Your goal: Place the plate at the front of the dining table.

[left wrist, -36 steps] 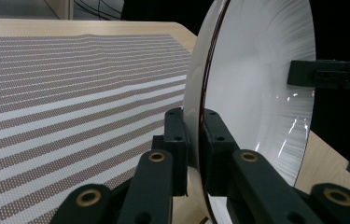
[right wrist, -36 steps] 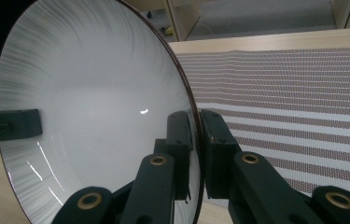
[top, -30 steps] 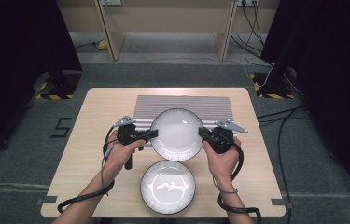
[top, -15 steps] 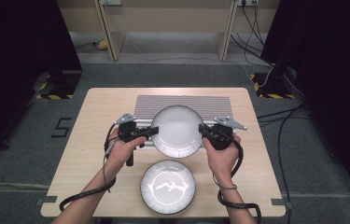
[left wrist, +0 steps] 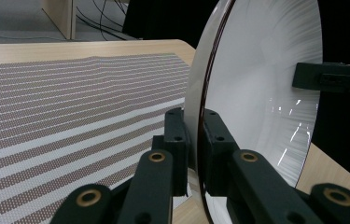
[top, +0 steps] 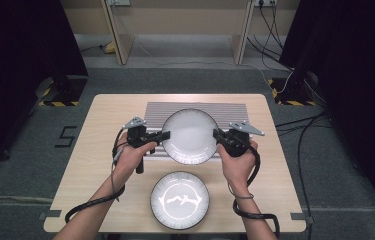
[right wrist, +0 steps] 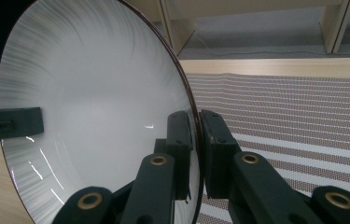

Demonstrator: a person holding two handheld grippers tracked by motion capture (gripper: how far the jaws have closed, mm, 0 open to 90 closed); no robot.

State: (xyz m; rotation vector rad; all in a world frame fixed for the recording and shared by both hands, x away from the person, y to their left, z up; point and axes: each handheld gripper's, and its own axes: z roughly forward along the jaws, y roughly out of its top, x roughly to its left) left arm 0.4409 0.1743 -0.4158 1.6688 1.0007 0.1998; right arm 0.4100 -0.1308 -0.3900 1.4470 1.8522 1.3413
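Round glossy plate, perhaps ceramic, over ribbed mat

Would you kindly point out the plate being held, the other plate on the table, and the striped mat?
Held plate [top: 190, 135], high view, centre of its white face.
Second plate [top: 180, 200], high view, middle of its glossy face.
Striped mat [left wrist: 60, 98], left gripper view, bare striped weave.

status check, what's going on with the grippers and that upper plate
Left gripper and right gripper both shut on opposite rims of the upper plate. Plate over the striped mat. Second plate lies nearer the table's near edge, apart from it.
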